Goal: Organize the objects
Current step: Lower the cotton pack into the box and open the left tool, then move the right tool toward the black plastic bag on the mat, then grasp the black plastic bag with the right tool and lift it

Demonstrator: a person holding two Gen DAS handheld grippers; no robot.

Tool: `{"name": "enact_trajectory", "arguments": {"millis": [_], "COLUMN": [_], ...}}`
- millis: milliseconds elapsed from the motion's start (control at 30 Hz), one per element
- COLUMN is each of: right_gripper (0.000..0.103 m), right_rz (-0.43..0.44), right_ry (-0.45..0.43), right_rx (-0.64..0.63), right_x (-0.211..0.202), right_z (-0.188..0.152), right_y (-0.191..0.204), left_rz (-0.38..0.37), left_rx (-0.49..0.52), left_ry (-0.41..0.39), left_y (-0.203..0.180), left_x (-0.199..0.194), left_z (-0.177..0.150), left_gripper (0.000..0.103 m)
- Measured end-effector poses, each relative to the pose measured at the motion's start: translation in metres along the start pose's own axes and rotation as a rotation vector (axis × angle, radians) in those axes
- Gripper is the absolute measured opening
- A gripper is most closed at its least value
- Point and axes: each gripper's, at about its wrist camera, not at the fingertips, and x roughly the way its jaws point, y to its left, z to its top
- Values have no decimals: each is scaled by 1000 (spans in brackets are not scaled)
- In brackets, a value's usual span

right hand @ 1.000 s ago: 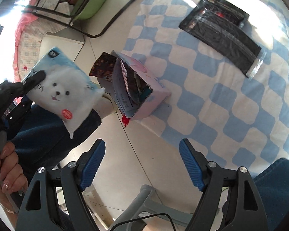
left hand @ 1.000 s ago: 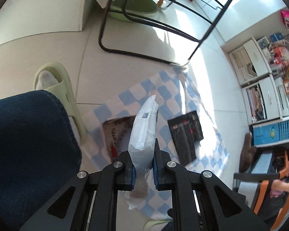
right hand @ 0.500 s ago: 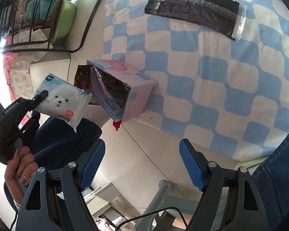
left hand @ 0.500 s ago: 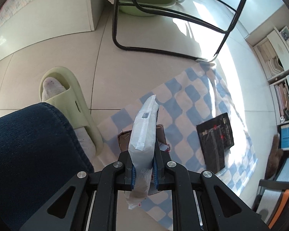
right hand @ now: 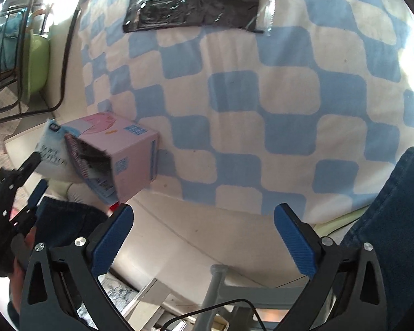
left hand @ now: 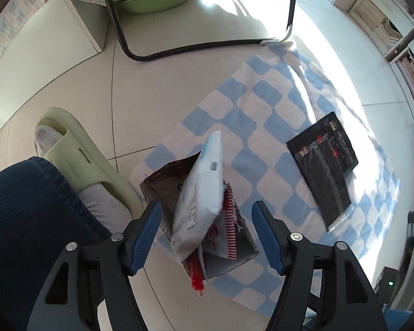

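Left wrist view: the left gripper [left hand: 207, 234] has its jaws spread wide with nothing between the blue pads [left hand: 146, 234]. Just ahead of them, at lower centre of the frame, a white and blue pack [left hand: 204, 204] stands tilted in the open mouth of a box [left hand: 234, 259], its upper end sticking out above the rim. A red-striped packet [left hand: 230, 220] sits in the box to the right of the pack, and a red item [left hand: 196, 278] pokes out at the box's lower edge. The box lies at the near-left corner of a blue and white checked cloth [left hand: 265, 96] spread on the tiled floor [left hand: 151, 88]. At the right of the frame a black sleeve [left hand: 325, 168] lies flat on the cloth, well apart from the box. A pale green slipper [left hand: 77, 151] over a white sock is at centre left, with a denim leg [left hand: 27, 220] below it. A black metal frame [left hand: 207, 47] crosses the top of the frame.

Right wrist view: the right gripper [right hand: 204, 240] is also wide open and empty, hovering over the floor at the cloth's near edge. The box [right hand: 127, 154], pink on the outside, lies on its side at centre left, its mouth facing left. The pack [right hand: 51, 151] juts from that mouth, with the left gripper's dark fingers [right hand: 27, 165] close beside it. The sleeve [right hand: 193, 2] is at top centre.
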Motion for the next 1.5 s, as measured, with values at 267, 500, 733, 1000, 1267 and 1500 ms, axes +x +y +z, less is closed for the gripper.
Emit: {"name": "enact_trajectory", "arguments": {"millis": [267, 500, 733, 1000, 1267, 1500], "right_gripper": [102, 102, 102, 103, 103, 51], "right_rz": [-546, -571, -595, -578, -526, -553], "right_ry": [-19, -20, -80, -156, -244, -133], "right_rx": [-225, -454, -639, -842, -863, -865], "right_x": [28, 30, 35, 45, 25, 8], "right_z": [80, 141, 174, 177, 176, 173], "right_y": [-7, 32, 64, 72, 60, 69], "left_rz": [-51, -13, -14, -49, -51, -41], "left_rx": [22, 124, 99, 40, 52, 61], "left_ry": [-120, -168, -248, -234, -174, -111], "left_y": [-9, -25, -22, -15, -16, -18], "left_x": [-55, -68, -86, -87, -73, -61], "left_z": [-7, -21, -21, -18, -12, -3], "left_gripper": [67, 67, 67, 67, 67, 67]}}
